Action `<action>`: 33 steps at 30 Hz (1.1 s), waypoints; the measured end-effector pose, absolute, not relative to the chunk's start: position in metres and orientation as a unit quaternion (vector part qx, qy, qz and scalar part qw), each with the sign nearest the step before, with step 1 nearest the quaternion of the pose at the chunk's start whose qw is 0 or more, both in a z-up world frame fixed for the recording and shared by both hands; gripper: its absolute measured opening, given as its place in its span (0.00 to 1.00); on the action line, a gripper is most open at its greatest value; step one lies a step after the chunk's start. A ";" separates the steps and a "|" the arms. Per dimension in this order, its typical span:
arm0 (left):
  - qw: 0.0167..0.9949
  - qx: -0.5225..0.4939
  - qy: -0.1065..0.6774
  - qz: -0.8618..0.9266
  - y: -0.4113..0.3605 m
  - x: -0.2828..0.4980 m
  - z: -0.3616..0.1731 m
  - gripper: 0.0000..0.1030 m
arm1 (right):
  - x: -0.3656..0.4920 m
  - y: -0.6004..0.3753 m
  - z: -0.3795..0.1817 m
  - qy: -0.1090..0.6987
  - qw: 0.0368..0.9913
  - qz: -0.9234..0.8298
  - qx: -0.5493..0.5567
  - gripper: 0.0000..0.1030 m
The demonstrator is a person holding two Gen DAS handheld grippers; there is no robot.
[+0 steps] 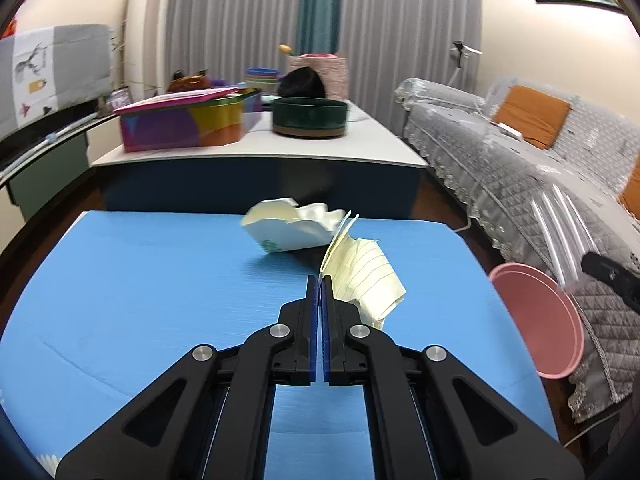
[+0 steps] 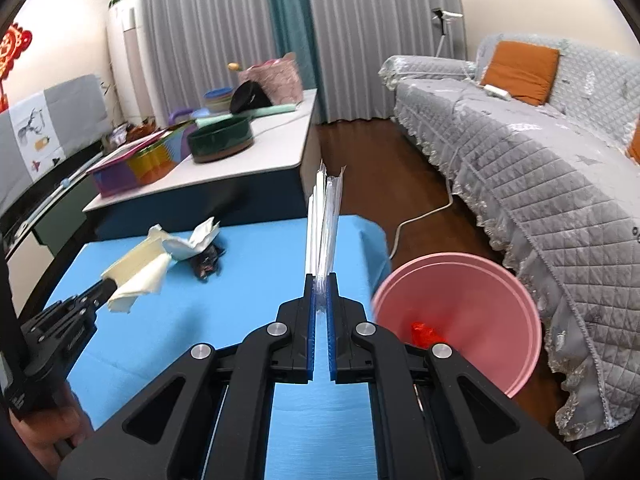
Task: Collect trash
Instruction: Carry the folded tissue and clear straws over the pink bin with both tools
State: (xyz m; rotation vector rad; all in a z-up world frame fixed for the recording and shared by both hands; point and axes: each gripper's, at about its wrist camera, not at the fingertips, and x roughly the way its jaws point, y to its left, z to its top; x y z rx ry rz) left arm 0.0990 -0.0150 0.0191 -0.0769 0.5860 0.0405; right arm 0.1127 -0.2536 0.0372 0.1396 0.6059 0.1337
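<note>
Left tool (image 1: 319, 280) pinches yellow paper (image 1: 366, 276), right tool (image 2: 320, 280) clamps clear wrappers (image 2: 324, 220), both above blue worktop (image 2: 180, 320). Imo swing over pink bin (image 2: 480, 300) b4 releasing.

My left jaws pinch a crumpled sheet of lined yellow paper (image 1: 366, 276). My right jaws pinch clear plastic wrappers (image 2: 324, 224), standing upright. A crushed white paper cup (image 1: 294, 226) and a dark wrapper (image 2: 206, 264) lie on the blue counter (image 1: 140, 280). The pink bin (image 2: 472, 296) holds a red scrap (image 2: 424, 332).
</note>
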 end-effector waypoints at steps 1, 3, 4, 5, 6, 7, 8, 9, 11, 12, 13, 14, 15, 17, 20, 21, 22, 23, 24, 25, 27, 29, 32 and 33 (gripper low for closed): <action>0.956 -0.036 0.289 0.015 -0.019 0.099 0.021 0.01 | 0.112 -0.258 0.038 0.295 0.951 0.062 0.071 0.05; 0.957 -0.033 0.290 0.005 -0.028 0.098 0.025 0.01 | 0.111 -0.267 0.040 0.292 0.951 0.057 0.081 0.05; 0.957 -0.031 0.289 0.000 -0.032 0.098 0.028 0.01 | 0.111 -0.272 0.041 0.291 0.951 0.053 0.086 0.05; 0.957 -0.029 0.288 -0.002 -0.035 0.099 0.029 0.01 | 0.111 -0.278 0.042 0.289 0.952 0.049 0.092 0.05; 0.957 -0.029 0.289 -0.007 -0.040 0.100 0.032 0.01 | 0.110 -0.283 0.043 0.288 0.952 0.045 0.096 0.05; 0.956 -0.030 0.290 -0.011 -0.043 0.102 0.034 0.01 | 0.110 -0.287 0.044 0.286 0.952 0.042 0.100 0.05; 0.955 -0.032 0.293 -0.015 -0.047 0.104 0.035 0.01 | 0.110 -0.291 0.045 0.285 0.952 0.039 0.104 0.05; 0.955 -0.033 0.294 -0.017 -0.049 0.105 0.036 0.01 | 0.110 -0.295 0.046 0.283 0.952 0.034 0.108 0.05; 0.954 -0.035 0.296 -0.022 -0.056 0.108 0.039 0.01 | 0.111 -0.304 0.049 0.278 0.953 0.026 0.114 0.05; 0.954 -0.034 0.296 -0.026 -0.061 0.109 0.041 0.01 | 0.111 -0.308 0.050 0.276 0.954 0.020 0.116 0.05; 0.954 -0.034 0.295 -0.029 -0.066 0.111 0.042 0.01 | 0.112 -0.311 0.051 0.274 0.954 0.016 0.118 0.05; 0.954 -0.034 0.295 -0.034 -0.071 0.112 0.044 0.01 | 0.112 -0.316 0.052 0.272 0.955 0.010 0.121 0.05; 0.954 -0.033 0.295 -0.037 -0.075 0.113 0.046 0.01 | 0.112 -0.318 0.053 0.271 0.955 0.007 0.123 0.05; 0.954 -0.030 0.294 -0.043 -0.085 0.115 0.048 0.01 | 0.113 -0.326 0.054 0.267 0.955 -0.004 0.128 0.05; 0.954 -0.029 0.294 -0.053 -0.100 0.120 0.052 0.01 | 0.113 -0.337 0.055 0.262 0.955 -0.016 0.137 0.05; 0.954 -0.028 0.294 -0.057 -0.105 0.121 0.053 0.01 | 0.113 -0.341 0.055 0.260 0.955 -0.020 0.140 0.05; 0.954 -0.027 0.293 -0.060 -0.109 0.123 0.054 0.01 | 0.114 -0.345 0.055 0.259 0.955 -0.024 0.142 0.05; 0.954 -0.026 0.293 -0.064 -0.114 0.125 0.055 0.01 | 0.114 -0.347 0.056 0.258 0.955 -0.027 0.143 0.05; 0.953 -0.025 0.293 -0.066 -0.118 0.127 0.055 0.01 | 0.115 -0.351 0.056 0.257 0.955 -0.031 0.144 0.05; 0.953 -0.025 0.293 -0.069 -0.122 0.129 0.056 0.01 | 0.117 -0.355 0.056 0.256 0.955 -0.035 0.146 0.05; 0.953 -0.022 0.292 -0.073 -0.130 0.132 0.056 0.01 | 0.119 -0.362 0.055 0.255 0.954 -0.041 0.151 0.05; 0.953 -0.020 0.293 -0.079 -0.137 0.137 0.057 0.01 | 0.120 -0.367 0.054 0.254 0.953 -0.048 0.156 0.05; 0.952 -0.014 0.293 -0.086 -0.151 0.142 0.057 0.01 | 0.122 -0.376 0.053 0.253 0.952 -0.058 0.162 0.05; 0.952 -0.012 0.294 -0.089 -0.154 0.144 0.057 0.01 | 0.123 -0.380 0.052 0.252 0.951 -0.062 0.166 0.05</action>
